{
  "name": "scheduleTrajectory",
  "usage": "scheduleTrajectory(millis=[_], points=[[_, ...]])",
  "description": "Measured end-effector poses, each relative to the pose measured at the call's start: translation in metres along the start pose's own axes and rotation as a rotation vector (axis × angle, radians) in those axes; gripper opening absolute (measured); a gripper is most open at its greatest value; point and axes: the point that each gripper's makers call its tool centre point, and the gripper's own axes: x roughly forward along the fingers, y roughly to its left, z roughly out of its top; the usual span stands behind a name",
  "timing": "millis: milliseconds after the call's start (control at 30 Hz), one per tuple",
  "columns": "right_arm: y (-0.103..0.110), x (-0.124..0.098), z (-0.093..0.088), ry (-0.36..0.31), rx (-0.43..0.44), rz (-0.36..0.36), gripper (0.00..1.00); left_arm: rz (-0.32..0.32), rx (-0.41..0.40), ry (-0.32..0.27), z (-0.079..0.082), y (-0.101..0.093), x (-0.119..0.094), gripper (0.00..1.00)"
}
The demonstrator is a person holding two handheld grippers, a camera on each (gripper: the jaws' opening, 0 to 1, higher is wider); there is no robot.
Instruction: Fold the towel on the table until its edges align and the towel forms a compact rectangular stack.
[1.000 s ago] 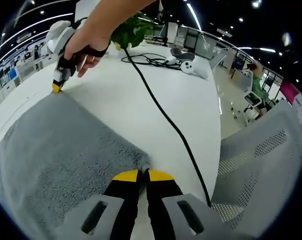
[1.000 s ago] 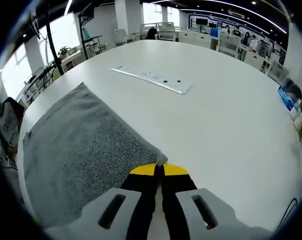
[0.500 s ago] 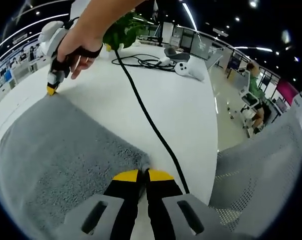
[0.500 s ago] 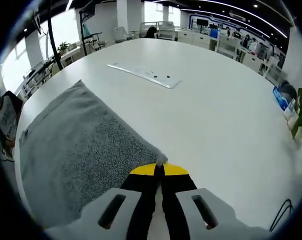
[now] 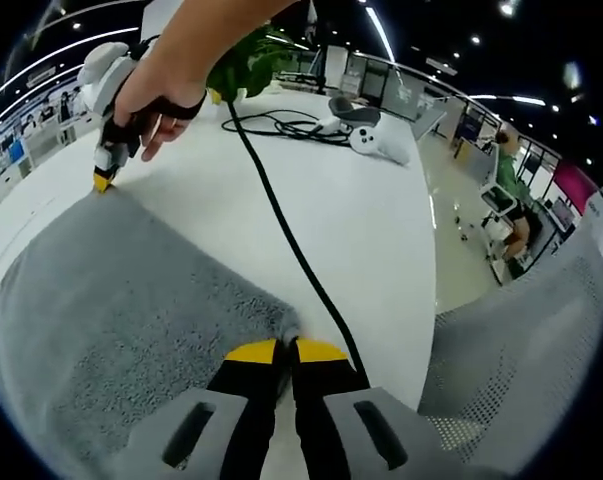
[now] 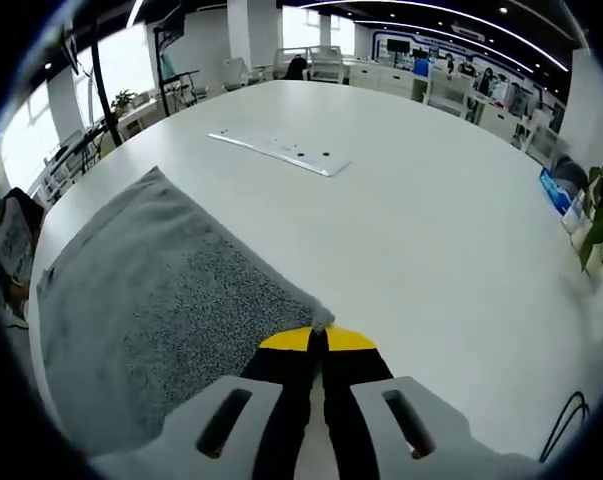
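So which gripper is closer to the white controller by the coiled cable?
Left. The left gripper pinches a towel corner with the white controller across the table ahead. The right gripper holds the far corner, somewhat farther off to the side.

Towel (image 5: pixel 111 300) on table (image 5: pixel 371 220), cable (image 5: pixel 281 220) just beside it.

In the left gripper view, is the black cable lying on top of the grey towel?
No, the black cable runs across the bare white table beside the grey towel, without crossing it.
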Motion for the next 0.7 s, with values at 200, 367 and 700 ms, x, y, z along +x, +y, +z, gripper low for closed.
scheduleTrajectory(millis=[200, 367, 700], points=[[-0.006, -0.002, 0.004, 0.001, 0.044, -0.012, 0.0, 0.022, -0.028, -0.055, 0.013, 0.005, -0.011, 0.04], [-0.007, -0.008, 0.008, 0.002, 0.064, -0.02, 0.0, 0.043, -0.033, -0.096, 0.024, 0.012, -0.022, 0.04], [-0.004, -0.025, 0.017, 0.005, 0.098, -0.046, 0.0, 0.076, -0.052, -0.192, 0.041, 0.025, -0.053, 0.04]])
